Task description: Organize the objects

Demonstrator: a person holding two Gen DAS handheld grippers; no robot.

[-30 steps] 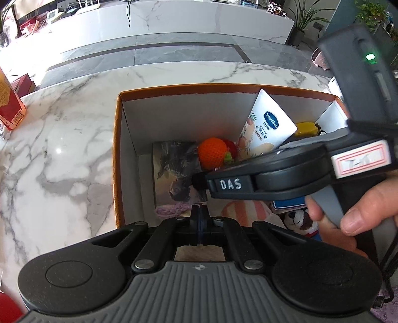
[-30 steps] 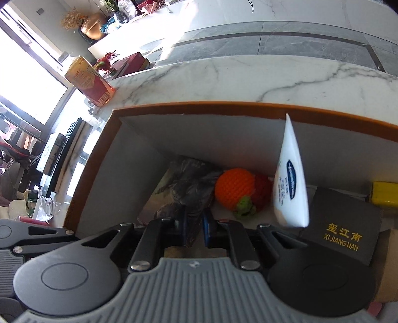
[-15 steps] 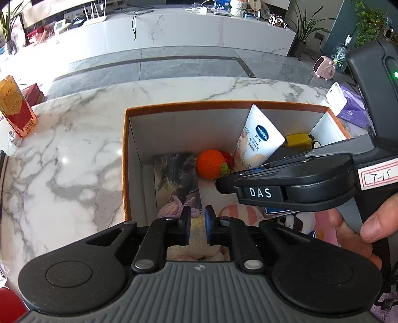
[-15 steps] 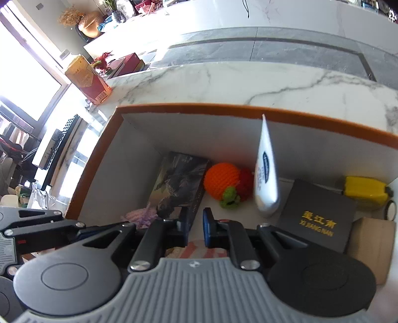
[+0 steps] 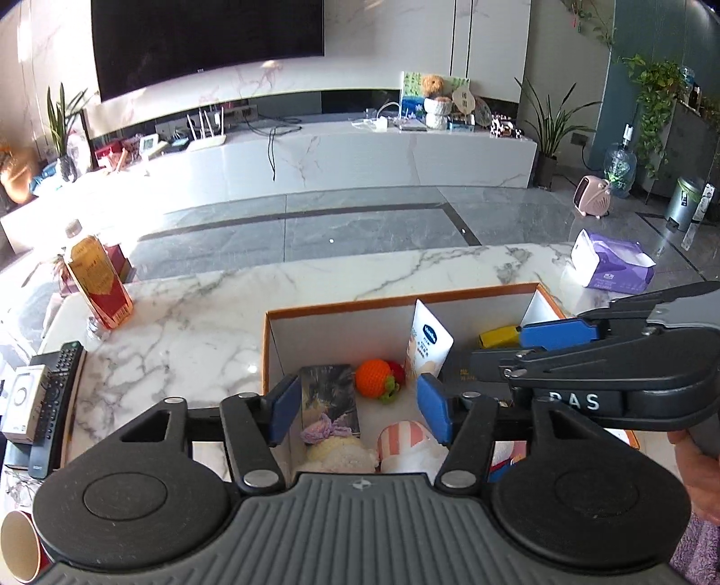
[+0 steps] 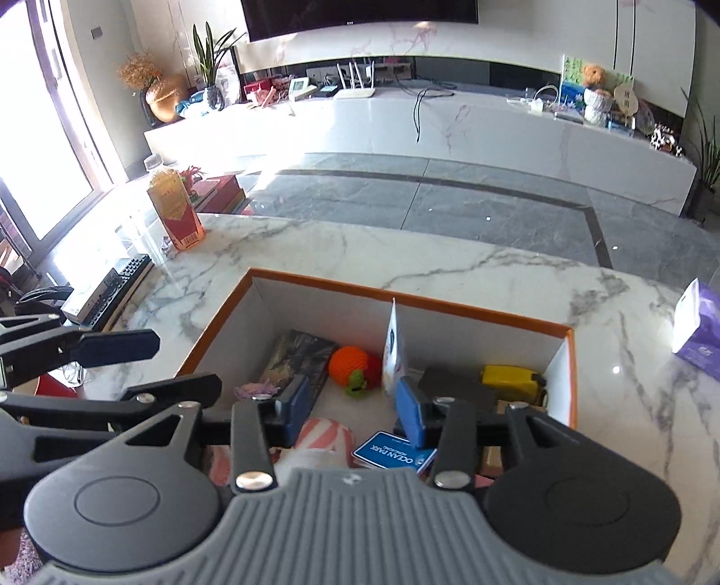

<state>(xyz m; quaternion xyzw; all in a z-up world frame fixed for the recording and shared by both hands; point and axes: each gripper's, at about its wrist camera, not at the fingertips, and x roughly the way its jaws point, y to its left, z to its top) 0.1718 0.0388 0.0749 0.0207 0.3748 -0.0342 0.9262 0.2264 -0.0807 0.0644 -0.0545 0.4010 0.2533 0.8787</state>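
Both grippers have risen clear of the orange-rimmed cardboard box (image 5: 400, 303); left gripper (image 5: 358, 413) and right gripper (image 6: 352, 406) jaws are opening, empty, so the striped plush (image 5: 402, 438) was probably just deposited.

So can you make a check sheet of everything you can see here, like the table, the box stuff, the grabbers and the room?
Surface: white marble table, sunlit at the left.
Job's things: orange-rimmed box holding a lotion tube leaning upright, a crochet orange, a dark booklet, a yellow item, a black box and a blue card.
Clutter: red bottle, remote, purple tissue pack.
Grippers: left gripper and right gripper both above the box, jaws opening, nothing between them.
Cables: black cord hanging over the TV bench.
Surroundings: wall TV, potted plants, grey tiled floor.
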